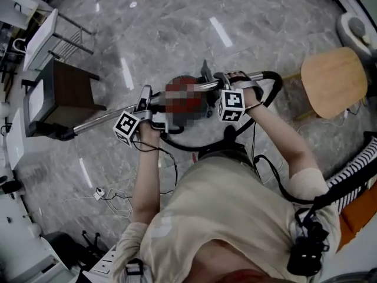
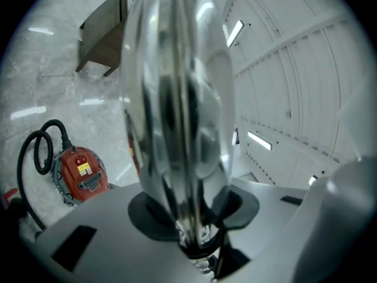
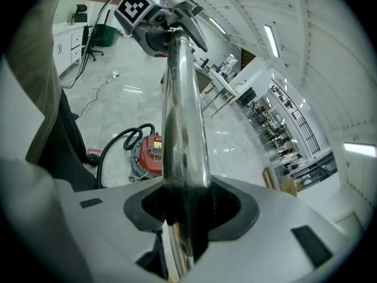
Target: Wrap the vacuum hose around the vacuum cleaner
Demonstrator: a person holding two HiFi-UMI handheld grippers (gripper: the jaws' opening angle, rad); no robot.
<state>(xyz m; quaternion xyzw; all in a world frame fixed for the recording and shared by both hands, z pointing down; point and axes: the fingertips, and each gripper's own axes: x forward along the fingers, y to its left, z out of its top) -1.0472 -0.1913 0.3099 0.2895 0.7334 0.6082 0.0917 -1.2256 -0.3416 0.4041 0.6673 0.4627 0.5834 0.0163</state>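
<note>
Over marble floor (image 1: 177, 34), left claw (image 1: 145, 102) and right claw (image 1: 219, 86) clamp chrome tube (image 1: 94, 121), hose (image 1: 274, 87) partly hidden.

We are in a large open lab or workshop hall. The polished grey stone floor (image 1: 177, 34) mirrors the long strip lights (image 3: 272, 40) set in a white panelled ceiling (image 2: 294, 69). Further back we see rows of workstations (image 3: 277, 137) with racks and cardboard boxes (image 3: 288, 184). White cabinets (image 3: 65, 43) line one wall. Loose cables and a power strip (image 1: 99, 192) lie on the floor, near the castor base of an office chair (image 1: 88, 240), a dark wooden cabinet (image 1: 70, 93) and a pale wooden chair (image 1: 333, 81)
</note>
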